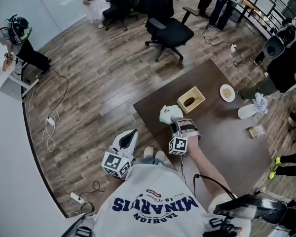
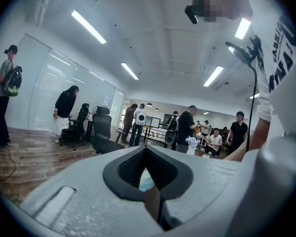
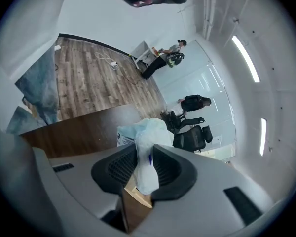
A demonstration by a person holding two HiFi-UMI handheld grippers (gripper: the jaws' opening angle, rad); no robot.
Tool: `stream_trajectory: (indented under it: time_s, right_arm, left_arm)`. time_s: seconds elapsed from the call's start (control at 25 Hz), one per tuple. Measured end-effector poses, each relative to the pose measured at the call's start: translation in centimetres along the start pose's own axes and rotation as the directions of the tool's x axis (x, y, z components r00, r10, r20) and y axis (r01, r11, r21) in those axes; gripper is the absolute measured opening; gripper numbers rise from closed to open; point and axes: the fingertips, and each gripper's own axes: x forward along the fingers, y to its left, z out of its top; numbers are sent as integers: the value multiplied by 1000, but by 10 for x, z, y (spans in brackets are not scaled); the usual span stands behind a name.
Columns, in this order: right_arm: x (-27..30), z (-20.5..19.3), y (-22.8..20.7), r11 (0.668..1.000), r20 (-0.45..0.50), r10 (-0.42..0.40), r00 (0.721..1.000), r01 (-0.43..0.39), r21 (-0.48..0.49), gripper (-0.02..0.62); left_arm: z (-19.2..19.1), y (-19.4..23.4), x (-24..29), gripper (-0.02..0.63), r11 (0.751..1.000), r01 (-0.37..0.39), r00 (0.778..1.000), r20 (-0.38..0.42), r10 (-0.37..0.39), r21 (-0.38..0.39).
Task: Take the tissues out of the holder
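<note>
A light wooden tissue holder (image 1: 191, 99) with an oval slot in its top stands on the dark brown table (image 1: 222, 142). My right gripper (image 1: 173, 120) hangs just in front and to the left of it, shut on a white tissue pack (image 1: 167, 113). In the right gripper view the pack (image 3: 144, 142) sticks up between the black pads, and a corner of the holder (image 3: 137, 195) shows below them. My left gripper (image 1: 130, 136) is off the table's near left side, over the floor. Its jaws (image 2: 147, 177) look closed with nothing in them.
A small plate of food (image 1: 227, 92), a white vase-like object (image 1: 251, 109) and a small packet (image 1: 257, 131) lie on the table's right side. A black office chair (image 1: 167, 28) stands beyond the table. Several people are around the room, and cables (image 1: 52, 122) trail on the wooden floor.
</note>
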Motion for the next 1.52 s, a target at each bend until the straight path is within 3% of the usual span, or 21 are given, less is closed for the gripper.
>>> stream_trajectory:
  time_s: [0.24,0.48,1.08,1.52]
  right_arm:
    - [30,-1,36,993,-24,75,997,-77,-94,103]
    - [41,-6,46,987,-42,73,996,-78,-142,103]
    - [46,-22,70,971,-61,82,995,-94,-220,104]
    - [42,-23,77,973,-59,91,994,-101,-209,112]
  left_arm:
    - [-5,7,-10,5,1000,-26,1000,-3,26,-7]
    - [-10,14,-17,5,999,-46,999,-7,46,-15]
    - [-4,19,-13,5,999,-48,999,9,48,-13]
    - [-10,12,-8,5,1000,-24,1000,2,24,-13]
